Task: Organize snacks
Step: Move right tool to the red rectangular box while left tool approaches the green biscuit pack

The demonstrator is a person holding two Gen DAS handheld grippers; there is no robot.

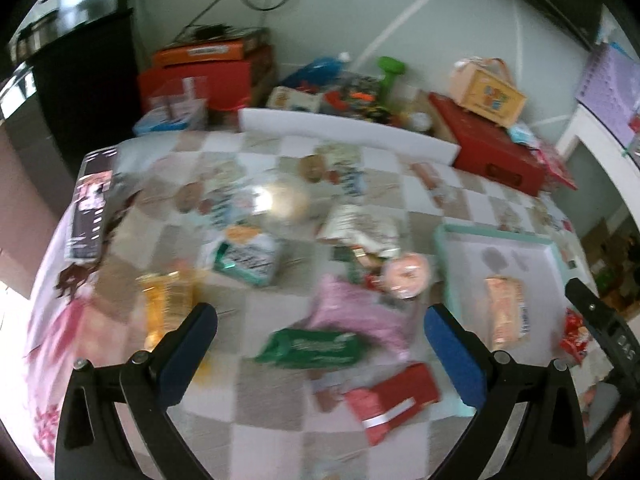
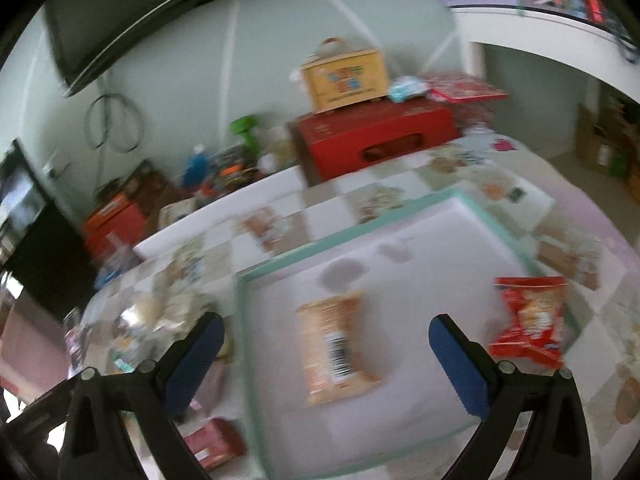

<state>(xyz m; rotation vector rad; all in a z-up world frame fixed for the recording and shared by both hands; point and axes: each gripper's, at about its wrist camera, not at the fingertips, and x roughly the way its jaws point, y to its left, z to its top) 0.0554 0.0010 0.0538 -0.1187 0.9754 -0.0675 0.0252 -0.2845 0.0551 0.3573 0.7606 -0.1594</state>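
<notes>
Here, both grippers are held wide apart and empty: the left gripper (image 1: 320, 332) above a green packet (image 1: 312, 348), which is best straddled squarely before closing. Beyond the right gripper (image 2: 326, 340), two snacks are counted in the tray (image 2: 240, 320): an orange packet (image 2: 336, 356) and a red packet (image 2: 532, 320).
</notes>
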